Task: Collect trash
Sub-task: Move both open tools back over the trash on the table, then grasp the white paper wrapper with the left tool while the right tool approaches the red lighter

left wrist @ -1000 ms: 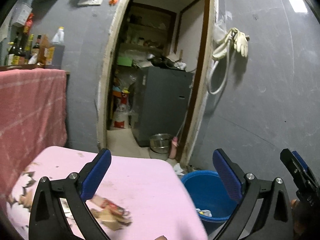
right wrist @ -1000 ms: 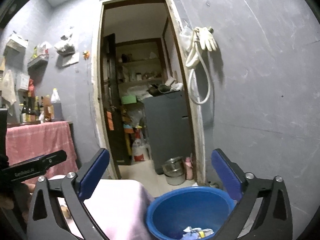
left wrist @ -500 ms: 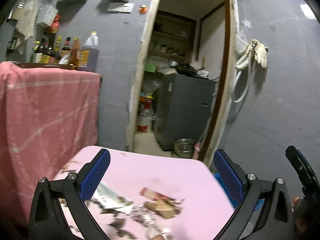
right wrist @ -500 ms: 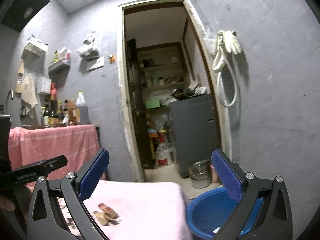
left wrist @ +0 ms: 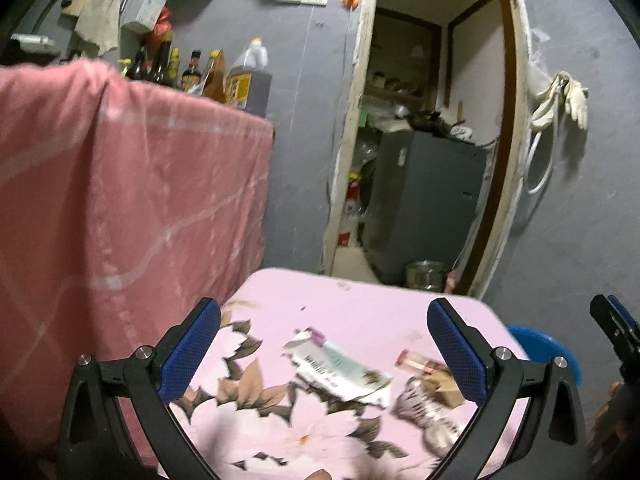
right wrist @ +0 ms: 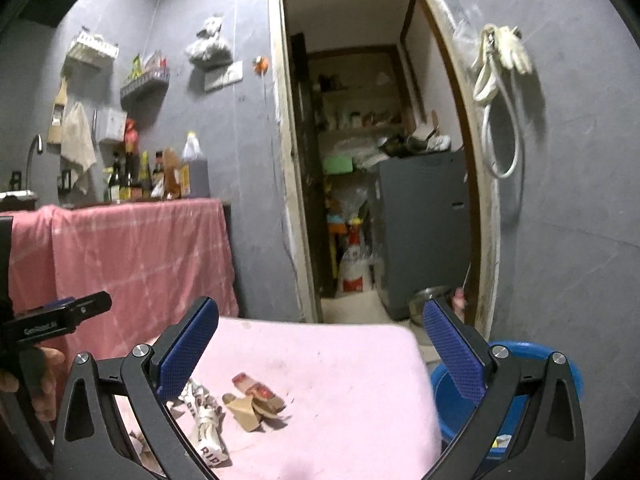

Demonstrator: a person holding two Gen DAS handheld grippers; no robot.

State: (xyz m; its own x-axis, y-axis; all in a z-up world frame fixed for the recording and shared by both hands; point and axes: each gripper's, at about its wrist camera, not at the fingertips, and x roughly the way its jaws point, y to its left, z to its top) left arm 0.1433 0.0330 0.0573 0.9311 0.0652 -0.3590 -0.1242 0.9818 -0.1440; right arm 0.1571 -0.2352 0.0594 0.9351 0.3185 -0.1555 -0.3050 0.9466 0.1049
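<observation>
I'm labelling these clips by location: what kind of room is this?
Probably a home kitchen or utility area: sauce and oil bottles on a pink-draped counter, pale rubber gloves on the grey wall, a cluttered storeroom doorway.

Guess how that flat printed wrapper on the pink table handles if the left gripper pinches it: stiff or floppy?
Probably floppy: the printed wrapper lies flat and creased, with a curled edge. Likely very light, so a push may slide it across the pink table rather than lift it. Pinching the raised edge seems safest.
</observation>
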